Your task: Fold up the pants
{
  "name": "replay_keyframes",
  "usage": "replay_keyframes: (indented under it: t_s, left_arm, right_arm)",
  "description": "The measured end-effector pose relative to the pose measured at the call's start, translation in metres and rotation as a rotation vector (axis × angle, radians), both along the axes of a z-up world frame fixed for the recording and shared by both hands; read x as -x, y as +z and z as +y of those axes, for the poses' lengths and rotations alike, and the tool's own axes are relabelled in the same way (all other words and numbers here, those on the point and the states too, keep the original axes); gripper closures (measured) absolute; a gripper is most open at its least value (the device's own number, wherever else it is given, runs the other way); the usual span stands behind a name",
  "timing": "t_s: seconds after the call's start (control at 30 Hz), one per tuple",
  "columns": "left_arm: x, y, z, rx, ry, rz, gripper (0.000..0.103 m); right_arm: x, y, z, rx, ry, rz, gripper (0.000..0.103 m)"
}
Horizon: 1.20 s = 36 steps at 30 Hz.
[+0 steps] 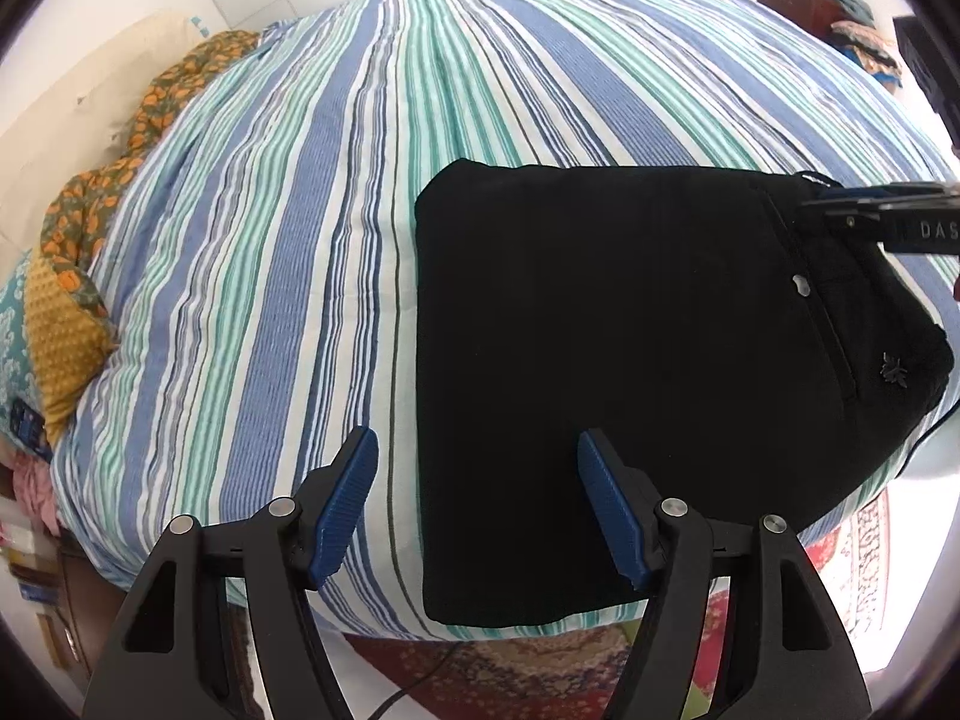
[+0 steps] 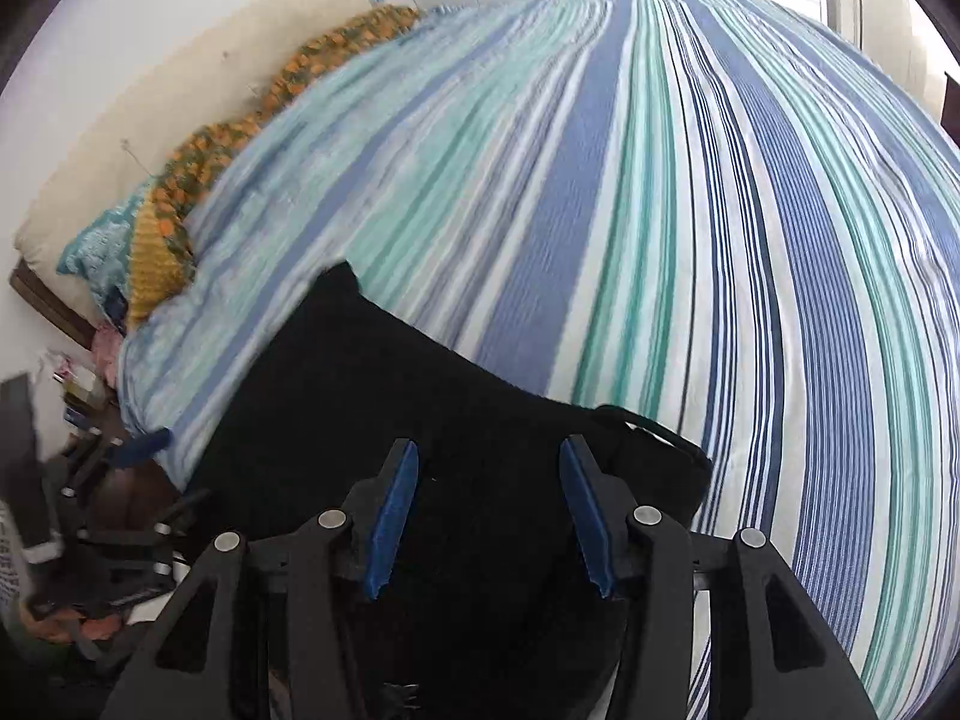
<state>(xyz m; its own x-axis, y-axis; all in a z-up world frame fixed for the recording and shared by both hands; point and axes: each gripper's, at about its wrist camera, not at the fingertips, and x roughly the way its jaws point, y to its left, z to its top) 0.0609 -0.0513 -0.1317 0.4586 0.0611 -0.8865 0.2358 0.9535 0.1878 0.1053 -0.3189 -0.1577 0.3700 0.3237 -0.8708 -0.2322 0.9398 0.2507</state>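
The left hand-held gripper (image 1: 478,495) hangs spread wide above the near edge of the black pants (image 1: 630,360), gripping nothing. The right hand-held gripper (image 2: 489,510) is likewise spread over the waistband end, empty. The pants lie folded flat on the striped bed (image 1: 300,240), with patterned pillows (image 1: 90,228) beyond.

My left tool (image 1: 477,468) at lower centre of frame, jaws spread wide, gripping nothing. My right tool (image 2: 489,480) likewise agape, lower centre, empty.

Black pants (image 1: 630,330), blue-green striped bedspread (image 1: 300,210)
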Motion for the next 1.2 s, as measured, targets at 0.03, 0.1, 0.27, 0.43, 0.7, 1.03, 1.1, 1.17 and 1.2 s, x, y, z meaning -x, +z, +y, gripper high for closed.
replay_keyframes:
  t_s: [0.03, 0.1, 0.27, 0.43, 0.7, 1.03, 1.1, 1.17, 1.2]
  left_arm:
    - [0.001, 0.001, 0.002, 0.003, 0.001, 0.0, 0.032]
    - [0.002, 0.001, 0.004, 0.003, 0.004, 0.0, 0.032]
    - [0.003, -0.004, 0.004, 0.007, 0.003, 0.011, 0.031]
    - [0.003, 0.003, 0.018, 0.051, 0.013, 0.02, 0.027]
    - [-0.038, -0.02, 0.085, 0.396, 0.097, 0.189, 0.012]
    - [-0.064, -0.053, 0.056, 0.653, 0.047, 0.344, 0.069]
    - [-0.065, -0.029, 0.051, 0.651, 0.004, 0.296, 0.072]
    - [-0.074, -0.003, 0.049, 0.663, -0.021, 0.237, 0.072]
    - [-0.08, 0.007, 0.048, 0.659, -0.025, 0.211, 0.072]
  right_arm:
    - [0.003, -0.006, -0.001, 0.03, 0.005, 0.004, 0.053]
    - [0.017, 0.001, -0.006, 0.009, -0.006, -0.004, 0.053]
    - [0.087, 0.048, -0.005, -0.067, 0.029, -0.098, 0.053]
    - [0.14, 0.012, 0.01, 0.003, 0.086, 0.019, 0.046]
    - [0.107, 0.004, -0.075, -0.393, -0.186, 0.137, 0.022]
    - [0.044, -0.066, -0.041, -0.528, -0.082, 0.362, 0.064]
    - [0.042, -0.051, -0.036, -0.538, -0.057, 0.332, 0.069]
    - [0.033, -0.028, -0.025, -0.535, -0.015, 0.284, 0.07]
    - [0.027, -0.016, -0.019, -0.533, 0.011, 0.258, 0.071]
